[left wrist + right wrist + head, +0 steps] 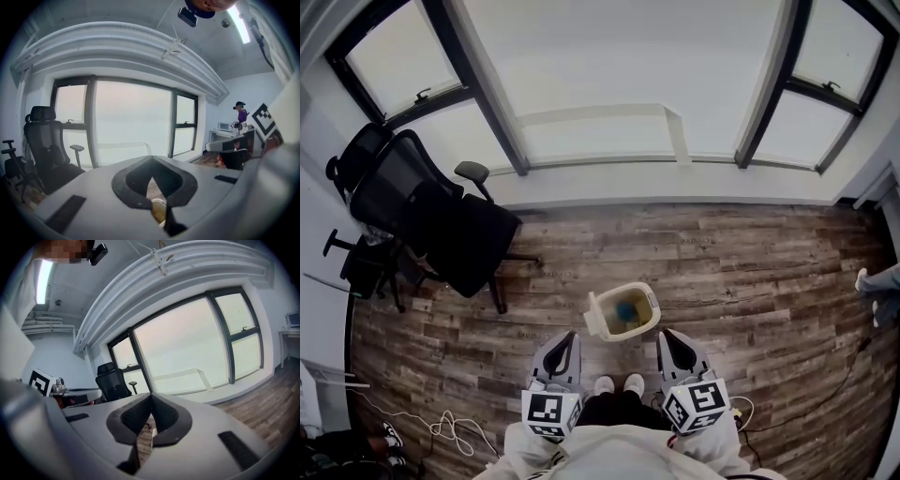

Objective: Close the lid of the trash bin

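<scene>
Plainly the trash bin (625,312) stood open on the floor (750,272) at the person's twelve o'clock, its lid (592,319) flipped to nine. It looked like light, stiff plastic, best pushed at the lid's free edge. The left tool (570,339) and right tool (667,337) hovered near, both pinched together and empty.

The trash bin (623,312) stands just ahead, between left gripper (571,337) and right gripper (668,335) (chair (431,211) far left).

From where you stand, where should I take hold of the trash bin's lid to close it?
Probably the free edge of the lid. It seems to stand open at the left side of the trash bin, so come from the left with the left gripper, opening its shut jaws first, then swing the lid right over the opening.
</scene>
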Demonstrator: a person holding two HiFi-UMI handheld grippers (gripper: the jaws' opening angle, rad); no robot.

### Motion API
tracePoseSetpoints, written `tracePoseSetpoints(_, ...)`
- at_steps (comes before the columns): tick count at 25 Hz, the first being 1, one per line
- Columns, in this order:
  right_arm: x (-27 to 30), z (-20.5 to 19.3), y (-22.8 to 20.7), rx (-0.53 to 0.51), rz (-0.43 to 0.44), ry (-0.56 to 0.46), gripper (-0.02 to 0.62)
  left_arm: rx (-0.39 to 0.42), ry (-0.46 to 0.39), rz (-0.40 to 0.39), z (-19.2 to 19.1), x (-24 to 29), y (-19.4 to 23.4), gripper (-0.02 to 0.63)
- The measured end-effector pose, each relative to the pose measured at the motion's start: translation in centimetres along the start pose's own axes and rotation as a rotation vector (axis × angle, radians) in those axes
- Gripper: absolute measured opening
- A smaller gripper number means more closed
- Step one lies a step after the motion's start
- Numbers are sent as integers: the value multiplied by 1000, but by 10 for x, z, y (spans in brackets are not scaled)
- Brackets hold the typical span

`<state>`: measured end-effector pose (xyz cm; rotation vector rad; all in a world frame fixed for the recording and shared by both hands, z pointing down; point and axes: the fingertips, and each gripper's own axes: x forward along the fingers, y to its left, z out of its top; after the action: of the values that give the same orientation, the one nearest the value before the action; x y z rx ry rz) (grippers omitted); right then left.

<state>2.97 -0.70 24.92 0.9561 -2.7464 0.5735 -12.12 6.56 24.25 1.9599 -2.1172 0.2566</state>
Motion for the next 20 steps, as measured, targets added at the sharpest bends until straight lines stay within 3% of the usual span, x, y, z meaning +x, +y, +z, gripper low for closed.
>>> tracePoseSetpoints(13, 41, -34, -28, 8, -83, 69, 23, 18, 71, -62, -48, 52, 27, 5)
tracePoseSetpoints(20, 80, -68, -34, 1, -78, 94, 23, 35, 115, -73, -96, 101, 45, 5)
